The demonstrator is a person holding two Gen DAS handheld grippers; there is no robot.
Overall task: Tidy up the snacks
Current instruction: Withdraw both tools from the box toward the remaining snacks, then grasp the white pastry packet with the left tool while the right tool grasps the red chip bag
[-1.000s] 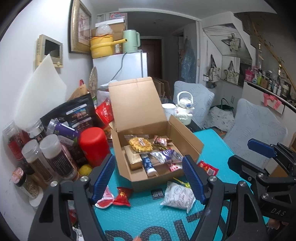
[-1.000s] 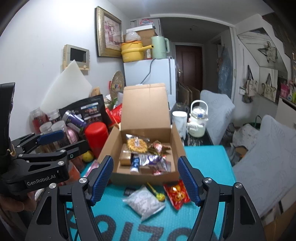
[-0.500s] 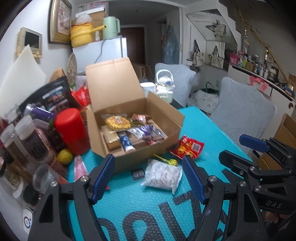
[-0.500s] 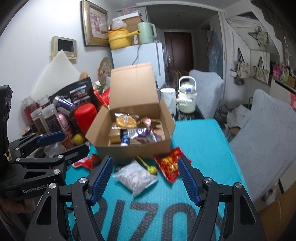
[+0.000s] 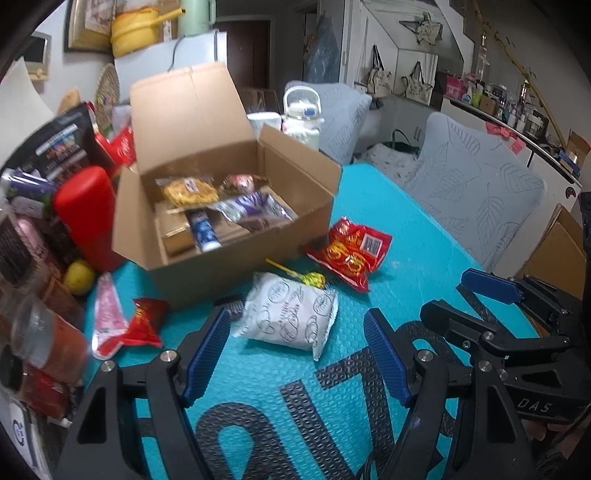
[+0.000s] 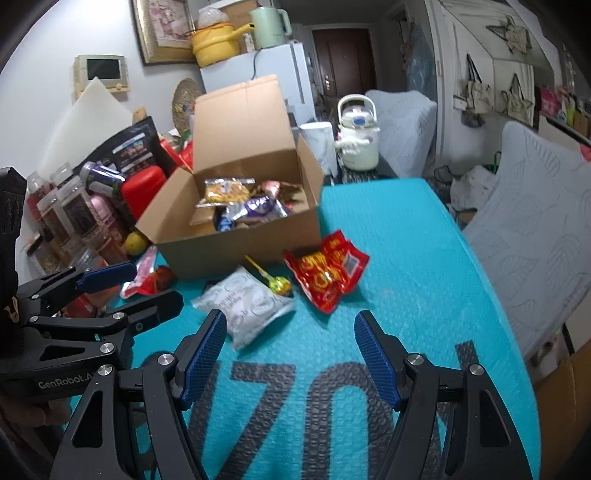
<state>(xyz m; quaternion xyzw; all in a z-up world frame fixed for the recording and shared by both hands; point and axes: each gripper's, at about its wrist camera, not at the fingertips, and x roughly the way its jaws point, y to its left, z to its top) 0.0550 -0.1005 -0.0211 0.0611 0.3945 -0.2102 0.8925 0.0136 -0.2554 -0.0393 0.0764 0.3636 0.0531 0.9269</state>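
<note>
"GenRobot.A" is printed in white on the black plastic body of the left gripper (image 6: 110, 291). "DAS" is read on the black right gripper (image 5: 458, 299); large dark letters on the teal bubble-textured mat (image 6: 388, 240) near them are only partly legible.

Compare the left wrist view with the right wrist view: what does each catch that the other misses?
Only the left wrist view shows the brown carton at far right. Only the right wrist view shows the wall panel and framed picture whole. Both share the open cardboard box, white snack packet, red snack packet, lollipop and both open grippers: left gripper, right gripper.
</note>
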